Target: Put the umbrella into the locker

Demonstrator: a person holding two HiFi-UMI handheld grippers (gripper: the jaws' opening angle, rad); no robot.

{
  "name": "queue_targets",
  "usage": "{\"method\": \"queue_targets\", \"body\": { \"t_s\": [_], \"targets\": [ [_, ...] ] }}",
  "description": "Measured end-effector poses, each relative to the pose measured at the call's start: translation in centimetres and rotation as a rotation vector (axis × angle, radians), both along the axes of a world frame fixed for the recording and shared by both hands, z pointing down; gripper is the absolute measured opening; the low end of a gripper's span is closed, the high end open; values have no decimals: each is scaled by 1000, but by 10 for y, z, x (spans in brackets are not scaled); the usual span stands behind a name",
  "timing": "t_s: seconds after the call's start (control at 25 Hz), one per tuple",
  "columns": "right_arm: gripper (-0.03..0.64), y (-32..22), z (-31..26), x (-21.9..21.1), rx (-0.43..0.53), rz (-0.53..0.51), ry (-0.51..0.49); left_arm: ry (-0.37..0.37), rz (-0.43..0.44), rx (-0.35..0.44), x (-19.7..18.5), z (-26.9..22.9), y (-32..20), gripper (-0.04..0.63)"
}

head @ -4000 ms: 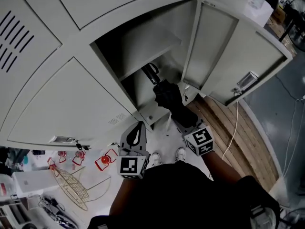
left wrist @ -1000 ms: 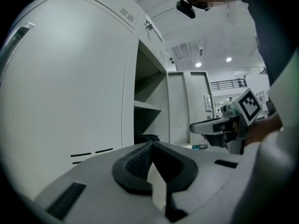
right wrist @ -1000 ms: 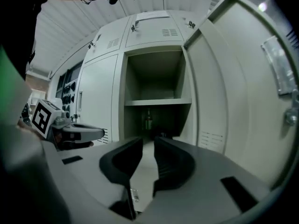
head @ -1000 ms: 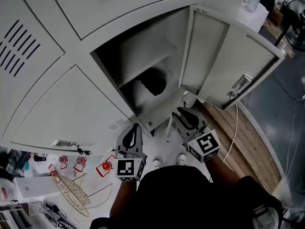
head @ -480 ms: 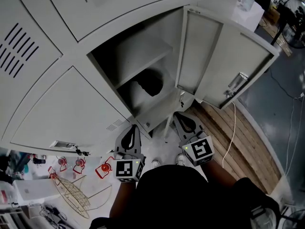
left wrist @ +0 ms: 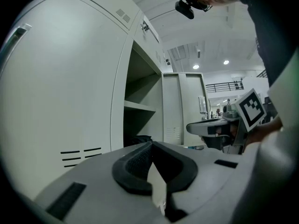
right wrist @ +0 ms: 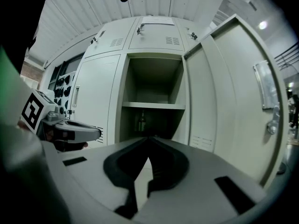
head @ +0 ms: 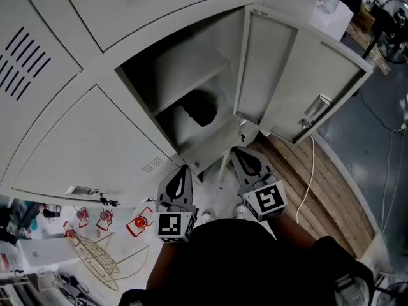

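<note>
From the head view I see the umbrella (head: 201, 109) only as a dark, soft lump in the locker (head: 95, 145), in the lower space under the shelf (head: 191, 75), toward the back. The right gripper view shows more: a slim dark part of it (right wrist: 141, 121) stands upright under the shelf, so its long axis seems to run up and down. The left gripper view catches only a black edge of it (left wrist: 138, 139) past the door frame.

The locker is smooth, pale grey painted metal with flat panels and slotted vents. Its door (head: 312, 75) is swung wide open to the right.

My left gripper (head: 183, 171) and right gripper (head: 241, 153) are both outside the locker. Each has its ribbed black pads pressed together at the tips, with nothing between them.
</note>
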State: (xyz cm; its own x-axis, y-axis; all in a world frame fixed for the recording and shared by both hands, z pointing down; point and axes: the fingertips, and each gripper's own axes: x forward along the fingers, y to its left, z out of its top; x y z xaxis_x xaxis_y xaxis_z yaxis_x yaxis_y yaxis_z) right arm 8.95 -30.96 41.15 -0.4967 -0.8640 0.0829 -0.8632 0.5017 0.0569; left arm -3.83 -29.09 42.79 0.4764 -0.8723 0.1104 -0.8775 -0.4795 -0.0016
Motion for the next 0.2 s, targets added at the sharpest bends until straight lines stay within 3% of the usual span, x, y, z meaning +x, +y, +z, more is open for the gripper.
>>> {"method": "queue_targets", "body": {
  "t_s": [0.2],
  "targets": [
    [-2, 2, -1, 1, 2, 1, -2, 5, -6, -35, 2, 0, 2, -2]
  ]
}}
